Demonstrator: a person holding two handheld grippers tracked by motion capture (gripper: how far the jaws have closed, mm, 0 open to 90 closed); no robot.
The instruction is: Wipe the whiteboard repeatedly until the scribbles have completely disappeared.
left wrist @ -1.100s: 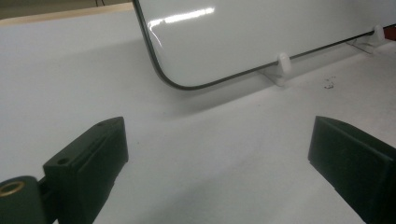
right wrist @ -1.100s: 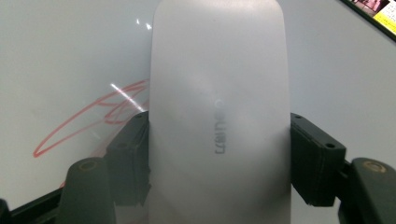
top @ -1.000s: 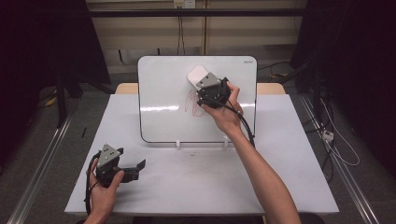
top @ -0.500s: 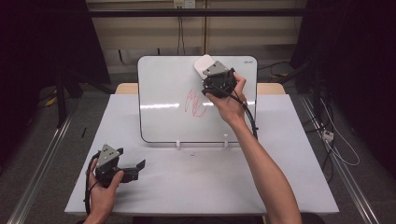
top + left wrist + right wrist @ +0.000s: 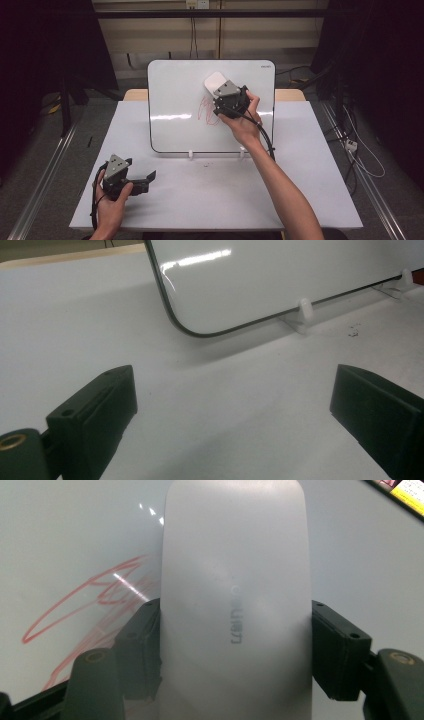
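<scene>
The desk [image 5: 320, 165] is a broad white surface, and a whiteboard [image 5: 175, 100] stands propped near its far edge on two small white clips [image 5: 190, 153]. On the board's right half sits a red scribble [image 5: 206, 109], a tangle of looping lines, paler where it looks partly smeared.

The right gripper [image 5: 223, 93] is held up against the board just above and to the right of that scribble. Its fingers [image 5: 142, 645] are clamped on a white eraser [image 5: 235, 600], pressing on its two long sides about halfway along, with the rounded front end sticking out past them and lying on or very close to the board. The left gripper [image 5: 145, 179] rests low over the near left part of the desk, well apart from the board, its fingers [image 5: 95, 410] spread wide with nothing between them.

The eraser is a smooth, pale, rounded block with faint grey lettering pressed into its top. It looks light and stiff-shelled, probably plastic with a soft wiping face underneath, which is hidden here. The smooth sides could slip under sideways pressure, so a mid-length hold across the narrow width, as now, seems the sound place. It should stand firm pressing, while the propped board may shift if pushed hard.
</scene>
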